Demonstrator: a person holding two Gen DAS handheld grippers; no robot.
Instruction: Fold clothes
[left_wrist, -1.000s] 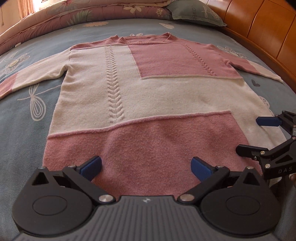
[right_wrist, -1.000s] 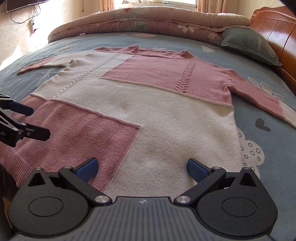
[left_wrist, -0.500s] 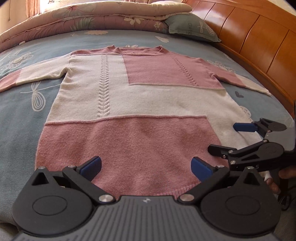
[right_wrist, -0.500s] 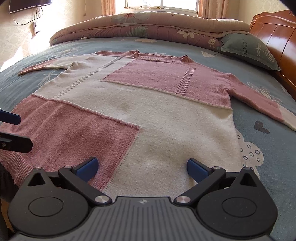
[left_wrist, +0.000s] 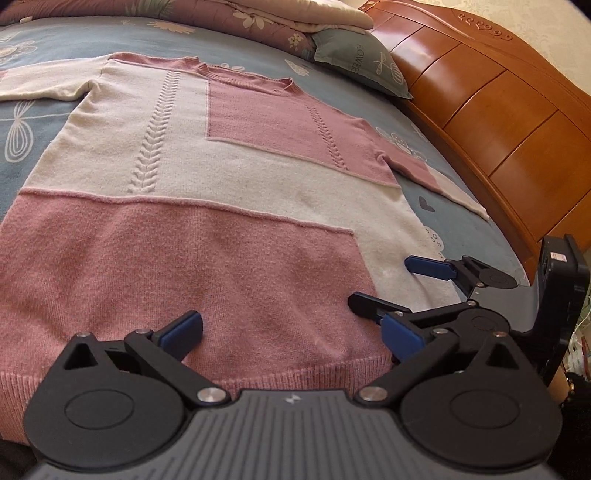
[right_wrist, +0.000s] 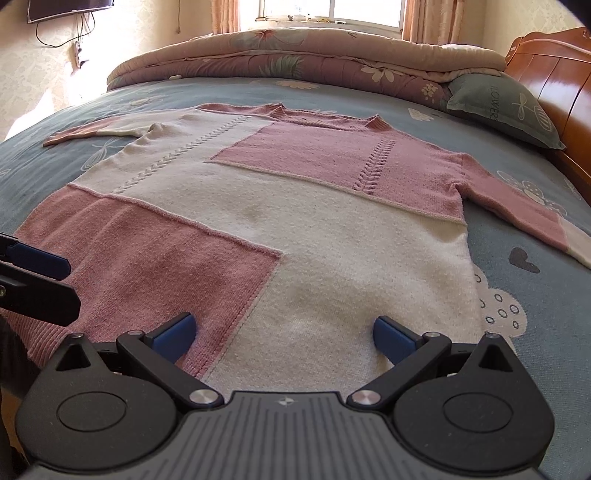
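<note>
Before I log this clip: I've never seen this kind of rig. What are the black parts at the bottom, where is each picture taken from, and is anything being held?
There is no robot arm here. A person holds one two-finger gripper in each hand, and a camera on each looks forward along its fingers.

In the left wrist view, the left gripper fills the bottom edge, with the right gripper showing at the right. In the right wrist view, the right gripper is at the bottom.

A pink and cream sweater lies flat on the bed, sleeves spread out, unfolded. A pillow and a rolled quilt lie at the far end, by a wooden headboard.

Both grippers are open above the sweater's hem; nothing is held.
</note>
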